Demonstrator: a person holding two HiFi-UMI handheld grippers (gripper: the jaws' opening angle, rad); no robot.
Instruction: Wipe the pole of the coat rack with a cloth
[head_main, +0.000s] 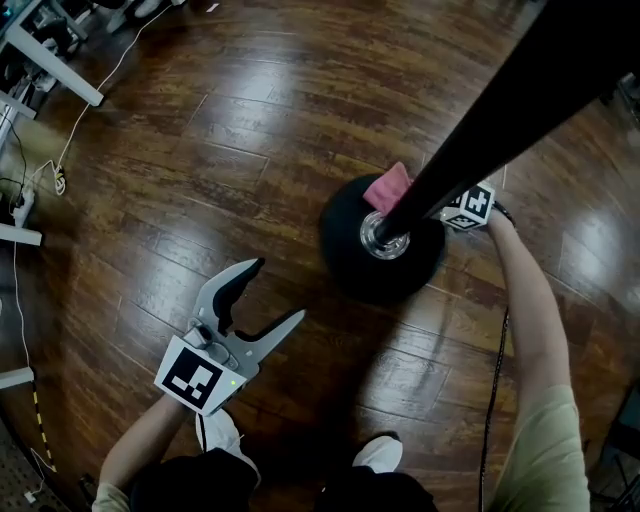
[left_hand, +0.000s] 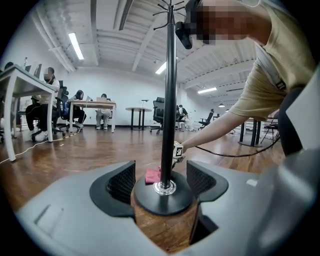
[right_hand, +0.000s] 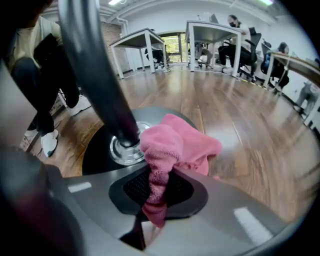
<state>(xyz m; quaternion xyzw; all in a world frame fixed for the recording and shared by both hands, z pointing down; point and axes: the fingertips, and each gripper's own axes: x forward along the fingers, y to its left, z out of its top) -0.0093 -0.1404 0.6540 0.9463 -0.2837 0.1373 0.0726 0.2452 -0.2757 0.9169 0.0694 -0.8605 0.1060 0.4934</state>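
The coat rack's black pole (head_main: 500, 130) rises from a round black base (head_main: 345, 250) with a chrome collar (head_main: 383, 240). My right gripper (right_hand: 157, 197) is shut on a pink cloth (right_hand: 172, 145), which bunches against the foot of the pole (right_hand: 100, 85) just above the collar (right_hand: 125, 150). In the head view the cloth (head_main: 388, 187) shows beside the pole, and the right gripper's marker cube (head_main: 470, 207) sits behind it. My left gripper (head_main: 262, 300) hangs open over the floor, left of the base, holding nothing. It faces the pole (left_hand: 169, 100), with the cloth (left_hand: 153, 175) showing behind the pole's foot.
Dark wooden floor (head_main: 250, 120) surrounds the base. A white desk leg (head_main: 55, 65) and cables (head_main: 40, 175) lie at the far left. A black cable (head_main: 495, 400) runs along my right arm. Desks with seated people (left_hand: 80, 107) stand further off.
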